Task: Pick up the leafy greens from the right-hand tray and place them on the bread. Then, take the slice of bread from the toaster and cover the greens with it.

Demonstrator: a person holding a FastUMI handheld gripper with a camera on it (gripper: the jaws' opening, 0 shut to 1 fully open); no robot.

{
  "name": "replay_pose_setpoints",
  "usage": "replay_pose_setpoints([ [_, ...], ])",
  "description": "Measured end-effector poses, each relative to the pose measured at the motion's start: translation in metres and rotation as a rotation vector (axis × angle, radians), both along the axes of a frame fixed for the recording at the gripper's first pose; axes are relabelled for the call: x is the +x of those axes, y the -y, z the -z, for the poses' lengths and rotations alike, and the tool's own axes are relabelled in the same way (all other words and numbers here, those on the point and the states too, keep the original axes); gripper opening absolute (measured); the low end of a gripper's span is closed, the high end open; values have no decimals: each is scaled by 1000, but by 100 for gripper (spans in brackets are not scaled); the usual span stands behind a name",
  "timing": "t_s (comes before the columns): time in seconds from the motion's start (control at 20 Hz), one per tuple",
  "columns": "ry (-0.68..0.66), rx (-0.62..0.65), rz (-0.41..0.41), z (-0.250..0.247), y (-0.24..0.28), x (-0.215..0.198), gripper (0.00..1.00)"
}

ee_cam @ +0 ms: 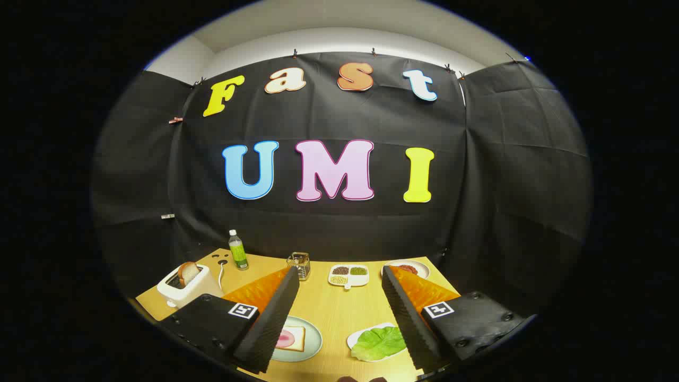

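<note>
We hold the hand-held gripper [339, 323] above the near edge of the worktop [329, 307], its two fingers spread wide apart with nothing between them. Nearest to us, between the fingers and toward the right one, the leafy greens [377, 344] lie on their small white tray [356, 336], partly tucked behind the right finger. Beside the left finger sits a pale plate [313, 347] carrying the bread [293, 338], which has a pink slice of something on top; the left finger covers part of it. The greens and the bread lie near each other at the near edge, but apart.

Farther along, toward the middle of the worktop, a divided dish [348, 276] holds small portions of grains or beans, and a small metal-framed jar [301, 264] stands to its left. Toward the far right corner a plate [419, 266] bears something reddish. Near the far left corner the white toaster [185, 286] stands with a slice of bread [187, 272] sticking up out of its slot, and a bottle [237, 250] with a green label stands behind it at the far edge.

By our reading, nothing of the task is done yet: the greens are untouched on their tray, the bread is bare of them, and the toaster slice is waiting. Both steps remain, starting with lowering onto the greens.
</note>
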State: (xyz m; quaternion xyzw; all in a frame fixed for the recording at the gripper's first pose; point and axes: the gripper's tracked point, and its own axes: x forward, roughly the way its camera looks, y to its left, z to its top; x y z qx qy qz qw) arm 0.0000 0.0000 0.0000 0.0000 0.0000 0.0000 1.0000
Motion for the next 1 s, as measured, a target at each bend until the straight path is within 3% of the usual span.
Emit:
replay_pose_setpoints([
  [0.55, 29, -1, 130, -12, 10, -19, 97],
  [1.0, -65, -25, 83, 23, 19, -17, 97],
])
